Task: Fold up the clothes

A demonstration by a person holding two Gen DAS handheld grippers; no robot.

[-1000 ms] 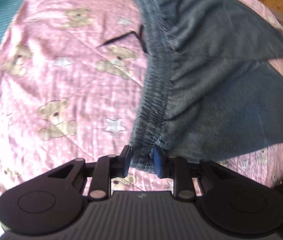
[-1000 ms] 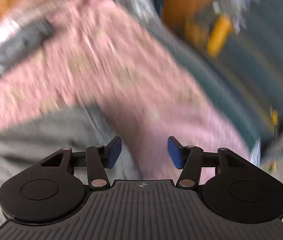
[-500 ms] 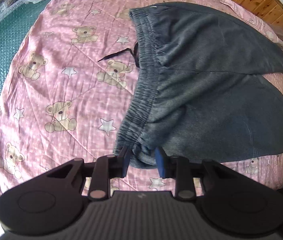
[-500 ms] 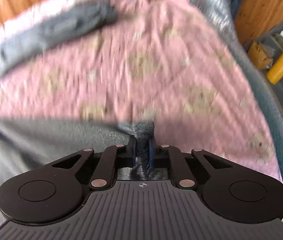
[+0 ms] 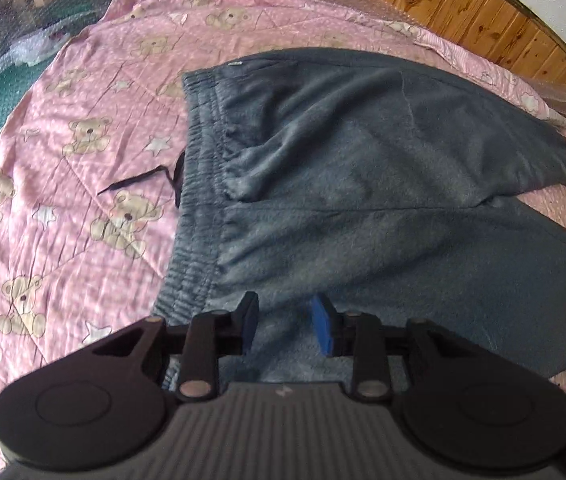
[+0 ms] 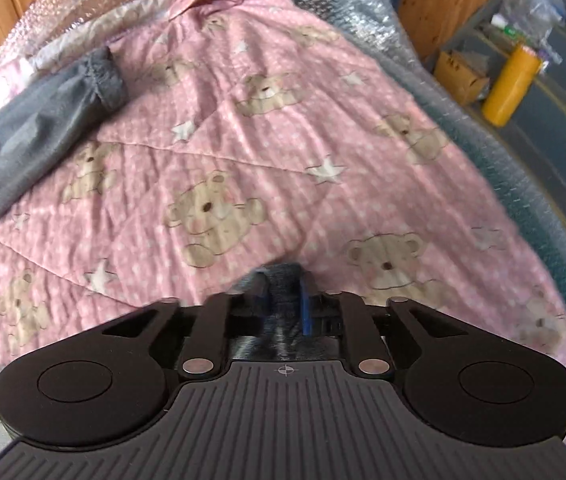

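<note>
Grey sweatpants spread on a pink teddy-bear quilt

Sweatpants [image 5: 363, 168] of dark grey fleece lie flat across a pink quilt [image 5: 63, 184] printed with teddy bears and white stars. In the left wrist view the gathered elastic waistband [image 5: 199, 184] runs from the upper middle down toward the camera, and a thin black drawstring [image 5: 143, 178] trails off it onto the quilt. One leg stretches away to the right and ends in a cuff near the quilt's far edge; the other leg lies nearer the camera, and the two spread apart from the crotch like a V. Wooden panelling [image 5: 483, 8] stands behind the bed, with bubble wrap along the quilt's edge.

The left gripper [image 5: 285, 320] sits low over the near part of the sweatpants, just beside the lower end of the waistband. Its blue-padded fingers [image 5: 321, 322] stand apart with grey fabric visible in the gap, and neither pad is seen pressing the cloth.

The right gripper [image 6: 281, 300] has its jaws drawn narrow on a bunch of dark grey fabric, which fills the space between the pads and shows just above the fingertips. Ahead of it in the right wrist view lies open quilt [image 6: 283, 140], and the other trouser leg [image 6: 43, 120] with its ribbed cuff rests at the upper left, well apart from the gripper. Beyond the bed's right edge stand a cardboard box [image 6: 461, 74] and a yellow bottle [image 6: 511, 84].
</note>
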